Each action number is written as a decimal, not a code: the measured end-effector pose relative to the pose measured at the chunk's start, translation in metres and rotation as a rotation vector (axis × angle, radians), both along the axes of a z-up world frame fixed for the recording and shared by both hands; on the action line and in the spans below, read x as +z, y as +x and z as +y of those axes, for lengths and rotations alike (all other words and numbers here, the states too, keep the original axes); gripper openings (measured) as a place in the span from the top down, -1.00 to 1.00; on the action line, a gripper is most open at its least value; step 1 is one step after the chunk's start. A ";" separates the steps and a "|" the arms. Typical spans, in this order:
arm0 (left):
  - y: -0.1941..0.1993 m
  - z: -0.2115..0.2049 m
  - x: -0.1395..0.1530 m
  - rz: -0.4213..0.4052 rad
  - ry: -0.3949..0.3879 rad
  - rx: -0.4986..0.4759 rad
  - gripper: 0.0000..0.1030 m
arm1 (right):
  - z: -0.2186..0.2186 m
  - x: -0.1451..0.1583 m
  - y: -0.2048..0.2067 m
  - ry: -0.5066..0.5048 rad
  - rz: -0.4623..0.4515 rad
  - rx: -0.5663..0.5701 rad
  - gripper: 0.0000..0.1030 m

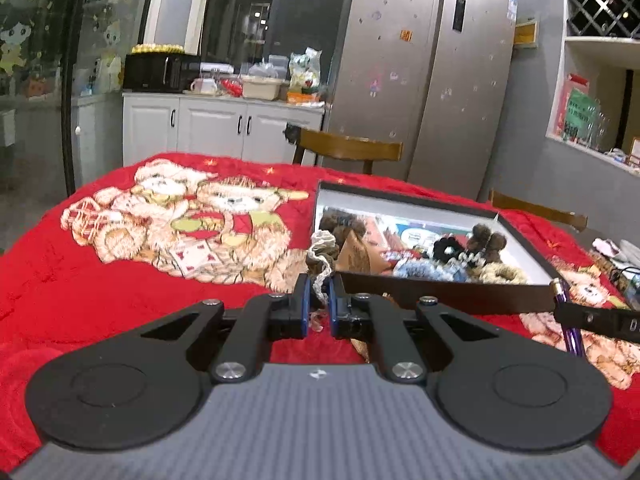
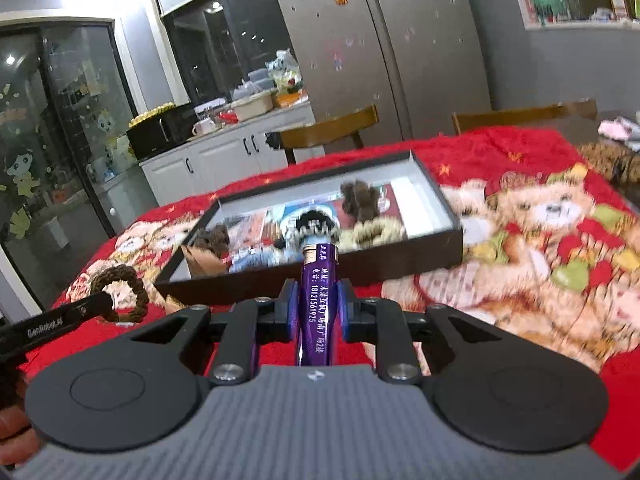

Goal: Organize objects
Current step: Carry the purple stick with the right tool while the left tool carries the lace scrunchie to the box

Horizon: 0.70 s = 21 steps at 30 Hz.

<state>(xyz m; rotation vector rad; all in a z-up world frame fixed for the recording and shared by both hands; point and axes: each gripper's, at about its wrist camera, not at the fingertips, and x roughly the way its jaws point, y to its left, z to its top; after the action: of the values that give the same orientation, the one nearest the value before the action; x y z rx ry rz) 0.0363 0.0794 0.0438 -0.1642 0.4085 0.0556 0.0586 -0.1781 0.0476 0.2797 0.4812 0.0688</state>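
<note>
right wrist: glossy purple lighter between blue-padded claw

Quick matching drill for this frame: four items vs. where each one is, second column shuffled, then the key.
Items:
1. lighter
2. scrunchie
3. black hair tie
4. microwave

Places:
A. on the counter
B. inside the box
C. in the right gripper
D. in the left gripper

Pairs: 1-C, 2-D, 3-B, 4-A
</note>
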 end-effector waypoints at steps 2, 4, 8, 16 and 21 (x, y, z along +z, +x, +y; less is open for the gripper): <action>-0.002 0.000 0.003 -0.007 -0.006 0.007 0.78 | -0.002 0.010 0.001 0.014 0.001 0.000 0.55; -0.001 0.001 0.007 -0.003 -0.031 0.011 0.78 | -0.004 0.021 0.004 0.030 0.007 0.009 0.55; -0.004 -0.001 0.022 -0.035 -0.011 0.020 0.78 | -0.010 0.047 0.007 0.036 -0.020 0.019 0.55; -0.006 -0.010 0.081 -0.118 0.011 -0.026 0.78 | -0.021 0.101 0.023 0.093 -0.093 0.021 0.55; 0.006 -0.022 0.122 -0.157 0.025 -0.048 0.78 | -0.023 0.122 0.045 0.145 -0.134 0.005 0.55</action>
<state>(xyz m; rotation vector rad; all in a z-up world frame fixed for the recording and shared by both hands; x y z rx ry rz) 0.0424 0.0575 0.1662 -0.1330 0.2549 0.0009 0.1035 -0.2008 0.1699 0.4139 0.3443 0.1264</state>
